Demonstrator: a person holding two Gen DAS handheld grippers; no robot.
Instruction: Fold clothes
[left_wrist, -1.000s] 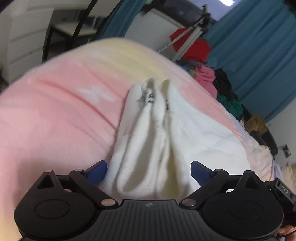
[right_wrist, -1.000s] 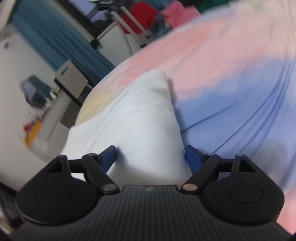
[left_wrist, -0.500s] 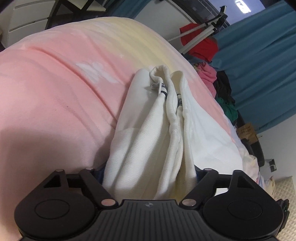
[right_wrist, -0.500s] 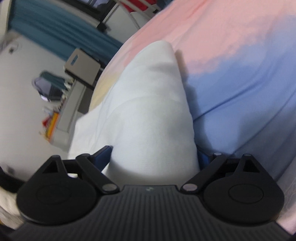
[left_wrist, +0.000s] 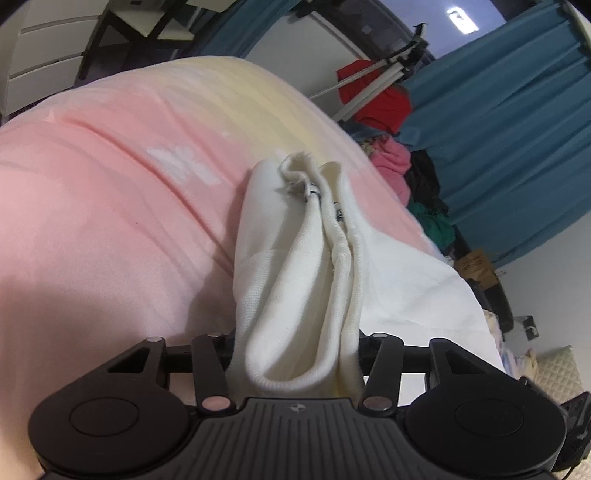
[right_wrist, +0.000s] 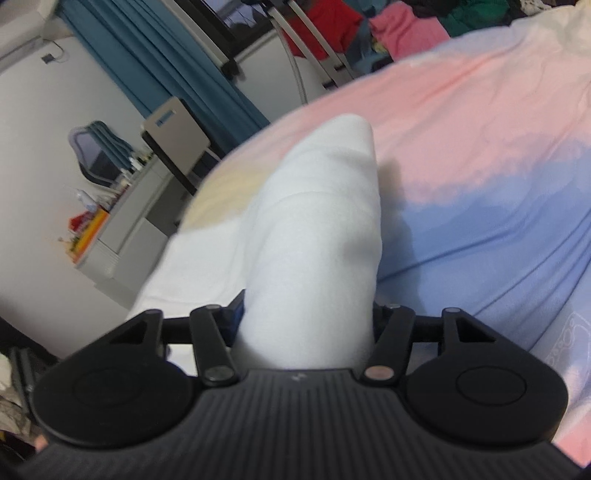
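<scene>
A white knit garment (left_wrist: 295, 266) lies on the bed, its collar end with a label bunched at the far end. My left gripper (left_wrist: 297, 350) is shut on a thick fold of its near edge, which fills the gap between the jaws. In the right wrist view the same white garment (right_wrist: 317, 236) rises in a ridge away from me. My right gripper (right_wrist: 308, 325) is shut on that ridge's near end. The blue pads are mostly hidden by cloth.
The bed cover (left_wrist: 110, 206) is pink, yellow and blue (right_wrist: 498, 221). A pile of coloured clothes (left_wrist: 402, 162) and a tripod (left_wrist: 380, 77) stand past the bed by teal curtains (left_wrist: 517, 129). A desk and chair (right_wrist: 173, 136) stand at the left.
Both grippers have closed from open onto the white garment. The cloth now bunches tighter between the jaws and is lifted slightly off the bed.
</scene>
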